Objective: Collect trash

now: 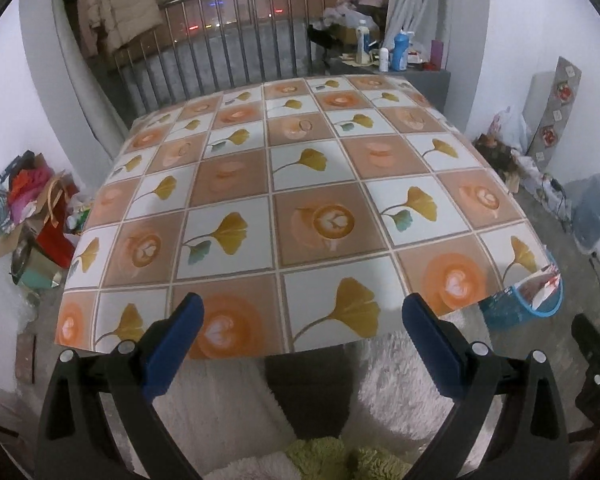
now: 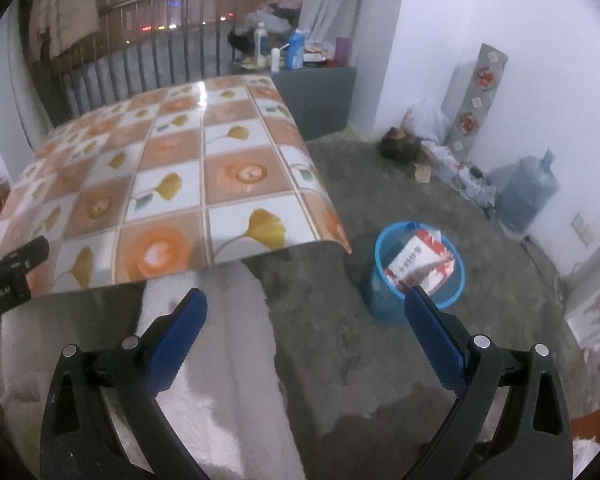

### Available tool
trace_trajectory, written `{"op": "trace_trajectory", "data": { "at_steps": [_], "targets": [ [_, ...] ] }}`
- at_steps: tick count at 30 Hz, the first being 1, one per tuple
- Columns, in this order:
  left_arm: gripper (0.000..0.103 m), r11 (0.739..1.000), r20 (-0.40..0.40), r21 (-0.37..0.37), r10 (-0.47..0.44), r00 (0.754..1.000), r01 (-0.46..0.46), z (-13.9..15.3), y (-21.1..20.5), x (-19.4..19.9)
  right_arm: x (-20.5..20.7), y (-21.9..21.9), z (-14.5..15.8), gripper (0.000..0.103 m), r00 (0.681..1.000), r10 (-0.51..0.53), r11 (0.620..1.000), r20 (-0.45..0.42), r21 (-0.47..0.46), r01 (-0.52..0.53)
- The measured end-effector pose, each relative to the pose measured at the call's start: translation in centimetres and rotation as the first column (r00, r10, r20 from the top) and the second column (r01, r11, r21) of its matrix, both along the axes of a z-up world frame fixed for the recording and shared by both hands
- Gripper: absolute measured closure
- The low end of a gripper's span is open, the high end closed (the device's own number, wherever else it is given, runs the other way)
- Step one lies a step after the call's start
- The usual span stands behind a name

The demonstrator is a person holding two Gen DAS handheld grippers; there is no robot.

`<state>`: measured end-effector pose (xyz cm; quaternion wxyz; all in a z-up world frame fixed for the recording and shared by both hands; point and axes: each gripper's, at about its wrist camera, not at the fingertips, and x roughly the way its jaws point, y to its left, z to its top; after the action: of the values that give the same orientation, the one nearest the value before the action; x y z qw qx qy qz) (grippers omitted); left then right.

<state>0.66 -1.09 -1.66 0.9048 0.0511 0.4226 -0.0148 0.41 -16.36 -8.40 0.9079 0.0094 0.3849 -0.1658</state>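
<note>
The left gripper (image 1: 302,312) hangs with its blue-padded fingers spread wide over the near edge of the table, holding nothing and touching nothing, and the right gripper (image 2: 306,308) is just as wide and just as empty, angled out past the table's corner toward the floor; both read as idle rather than mid-grasp, which fits a task that looks finished or close to it; the largest thing in view, the table (image 1: 300,184) under its tablecloth of ginkgo leaves and latte cups, shows bare from edge to edge in the left wrist view, with no scrap left on it that I can make out; beside it the grey floor (image 2: 340,184) stretches to the white wall, where a big water jug (image 2: 528,192) and a tall patterned panel (image 2: 476,100) stand out of the way; a white shaggy rug (image 2: 220,340) lies under the near side of the table; the trash itself sits in the blue basket (image 2: 384,300) on the floor just off the table's right corner, placed, I judge, where either hand could drop things without a long reach; inside it a red-and-white carton (image 2: 416,260) leans tilted against the rim, with other papers beneath that are too jumbled to name.
</note>
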Motion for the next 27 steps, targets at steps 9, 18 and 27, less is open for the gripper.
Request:
{"op": "trace_trajectory", "data": {
  "at_steps": [9, 18, 27],
  "targets": [
    [0.006, 0.999, -0.013, 0.025, 0.033, 0.999, -0.032, -0.2, 0.1, 0.4, 0.4, -0.7, -0.7, 0.008, 0.998, -0.046, 0.999, -0.03, -0.01, 0.046],
    [0.006, 0.999, -0.015, 0.029, 0.036, 0.999, -0.036, -0.1, 0.0, 0.4, 0.2, -1.5, -0.7, 0.008, 0.997, -0.073, 0.997, -0.021, -0.016, 0.072],
    [0.006, 0.999, -0.011, 0.027, 0.03, 0.999, -0.03, 0.3, -0.2, 0.5, 0.3, -1.8, -0.2, 0.008, 0.996, -0.088, 0.996, 0.0, -0.018, 0.088]
  ]
}}
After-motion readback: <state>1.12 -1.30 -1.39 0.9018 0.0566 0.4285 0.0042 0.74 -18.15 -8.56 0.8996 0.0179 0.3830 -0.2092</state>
